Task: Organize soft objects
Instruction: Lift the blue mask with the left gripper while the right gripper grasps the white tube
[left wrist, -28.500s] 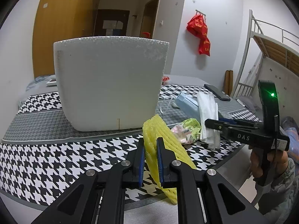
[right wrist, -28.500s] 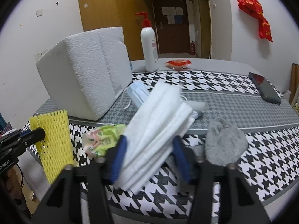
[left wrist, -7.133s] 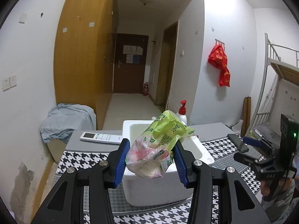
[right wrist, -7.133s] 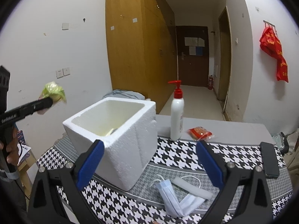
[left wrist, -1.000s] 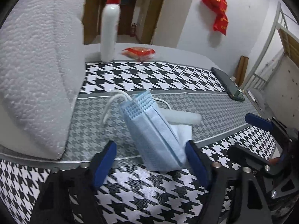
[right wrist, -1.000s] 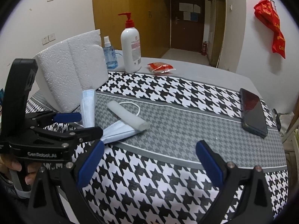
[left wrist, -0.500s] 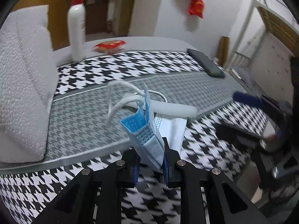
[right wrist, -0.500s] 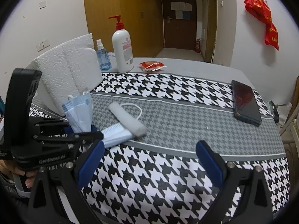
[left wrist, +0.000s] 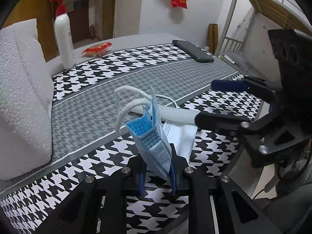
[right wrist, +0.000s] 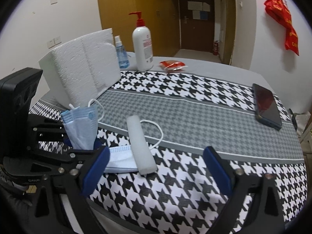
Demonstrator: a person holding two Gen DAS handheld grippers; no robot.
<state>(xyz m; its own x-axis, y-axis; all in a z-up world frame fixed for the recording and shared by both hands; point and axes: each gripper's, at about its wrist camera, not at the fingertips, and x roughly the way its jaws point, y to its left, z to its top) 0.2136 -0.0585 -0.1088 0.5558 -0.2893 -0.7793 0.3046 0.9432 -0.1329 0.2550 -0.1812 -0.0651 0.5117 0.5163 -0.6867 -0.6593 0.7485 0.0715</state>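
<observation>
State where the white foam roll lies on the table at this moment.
In the right wrist view the white foam roll lies on the houndstooth tablecloth, left of centre, resting across a flat blue face mask, with the white foam box behind it.

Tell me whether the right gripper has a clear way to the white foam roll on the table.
Probably yes: the right gripper is open, and the white foam roll lies uncovered just ahead of it. The roll rests on a flat mask.
</observation>
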